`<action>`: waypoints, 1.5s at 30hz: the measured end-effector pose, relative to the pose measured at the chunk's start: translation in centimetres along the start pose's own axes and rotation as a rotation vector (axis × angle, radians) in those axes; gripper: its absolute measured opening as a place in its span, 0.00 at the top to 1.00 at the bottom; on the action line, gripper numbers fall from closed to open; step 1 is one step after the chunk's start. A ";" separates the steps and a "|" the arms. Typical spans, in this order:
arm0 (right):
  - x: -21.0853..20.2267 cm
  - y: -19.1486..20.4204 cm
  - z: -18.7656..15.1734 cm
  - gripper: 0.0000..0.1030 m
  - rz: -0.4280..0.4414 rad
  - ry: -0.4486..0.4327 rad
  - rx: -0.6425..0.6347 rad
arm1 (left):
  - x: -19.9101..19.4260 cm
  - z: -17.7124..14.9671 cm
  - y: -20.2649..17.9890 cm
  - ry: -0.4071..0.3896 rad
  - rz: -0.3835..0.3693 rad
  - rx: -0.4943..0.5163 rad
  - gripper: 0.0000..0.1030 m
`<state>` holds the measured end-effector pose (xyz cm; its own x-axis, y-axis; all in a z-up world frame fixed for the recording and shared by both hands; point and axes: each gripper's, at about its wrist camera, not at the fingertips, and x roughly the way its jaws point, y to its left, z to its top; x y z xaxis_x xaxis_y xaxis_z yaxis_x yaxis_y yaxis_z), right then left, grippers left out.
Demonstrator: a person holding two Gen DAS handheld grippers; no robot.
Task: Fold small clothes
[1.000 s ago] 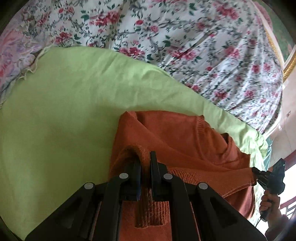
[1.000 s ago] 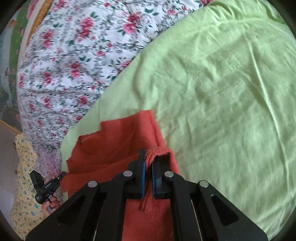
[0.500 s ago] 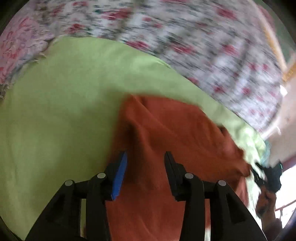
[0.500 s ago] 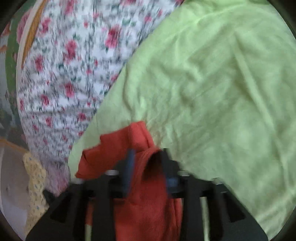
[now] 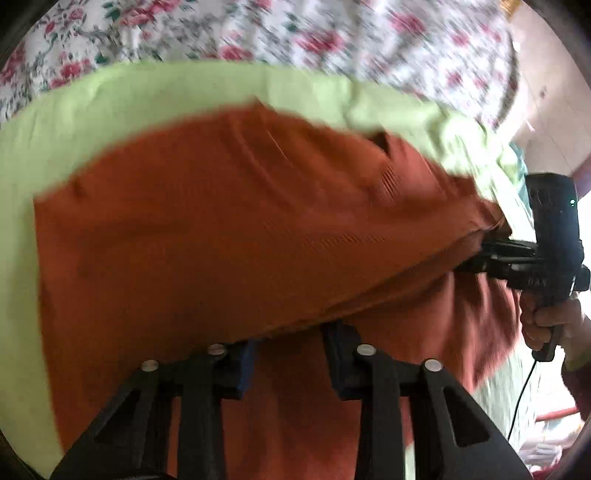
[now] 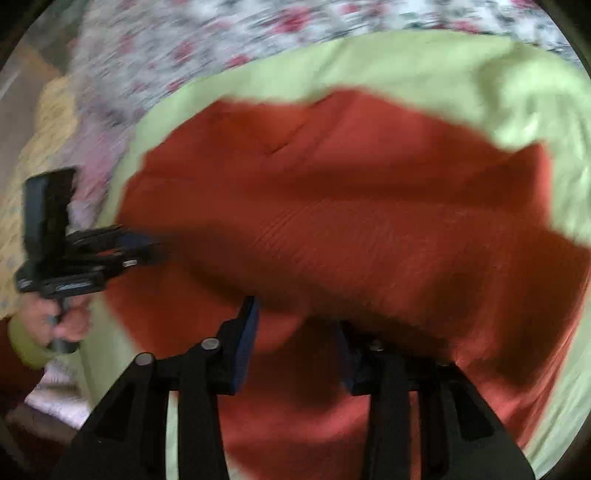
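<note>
A rust-orange knit garment (image 5: 229,221) lies folded on a light green sheet (image 5: 110,99); it also fills the right wrist view (image 6: 351,206). My left gripper (image 5: 290,350) is open, its jaws wide apart at the garment's near edge, with the upper layer draped over the fingertips. My right gripper (image 6: 295,339) is open too, low against the near fold, its right fingertip partly hidden under cloth. Each gripper shows in the other's view: the right one (image 5: 495,258) at the garment's right end, the left one (image 6: 110,251) at its left end. Both views are motion-blurred.
The green sheet (image 6: 480,74) lies on a white bedspread with red flowers (image 5: 332,33). The person's hands hold the gripper handles (image 5: 550,321) at the bed's near side. A yellow patterned cloth (image 6: 48,122) hangs at the left.
Both grippers have let go of the garment and opened. They have dropped low and moved in under the near edge of the cloth, which now looks much larger in both views.
</note>
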<state>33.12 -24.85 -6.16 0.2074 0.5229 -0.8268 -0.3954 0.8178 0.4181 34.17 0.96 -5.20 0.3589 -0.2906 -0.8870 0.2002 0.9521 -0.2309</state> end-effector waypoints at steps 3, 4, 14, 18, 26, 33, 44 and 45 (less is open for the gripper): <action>-1.4 -3.0 3.5 0.71 -0.056 -0.129 0.078 | -0.1 3.7 2.6 -0.066 0.111 -0.082 0.69; -1.9 -3.4 4.1 0.69 -0.083 -0.170 0.094 | -0.2 4.6 3.6 -0.089 0.116 -0.130 0.69; -7.9 -5.7 1.9 0.67 -0.093 -0.377 0.289 | -5.4 1.8 6.0 -0.241 0.117 -0.331 0.56; -8.7 -4.1 -2.0 0.64 -0.041 -0.325 0.287 | -6.3 -2.5 5.6 -0.222 0.100 -0.370 0.56; -8.5 -4.6 -11.8 0.59 -0.114 -0.222 0.395 | -8.0 -12.9 8.5 -0.145 0.129 -0.469 0.56; -12.6 -5.3 -17.1 0.59 -0.160 -0.264 0.521 | -11.4 -16.7 8.8 -0.169 0.083 -0.570 0.52; -14.0 0.5 -18.5 0.54 -0.085 -0.278 0.448 | -11.7 -21.4 5.8 -0.141 -0.051 -0.663 0.44; -13.7 1.1 -18.5 0.54 -0.075 -0.270 0.435 | -11.5 -21.5 5.7 -0.143 -0.058 -0.668 0.42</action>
<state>13.28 -35.57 -1.36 0.4673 0.4556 -0.7577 0.0265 0.8494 0.5271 11.58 11.76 -4.90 0.4905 -0.3092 -0.8147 -0.3658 0.7755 -0.5146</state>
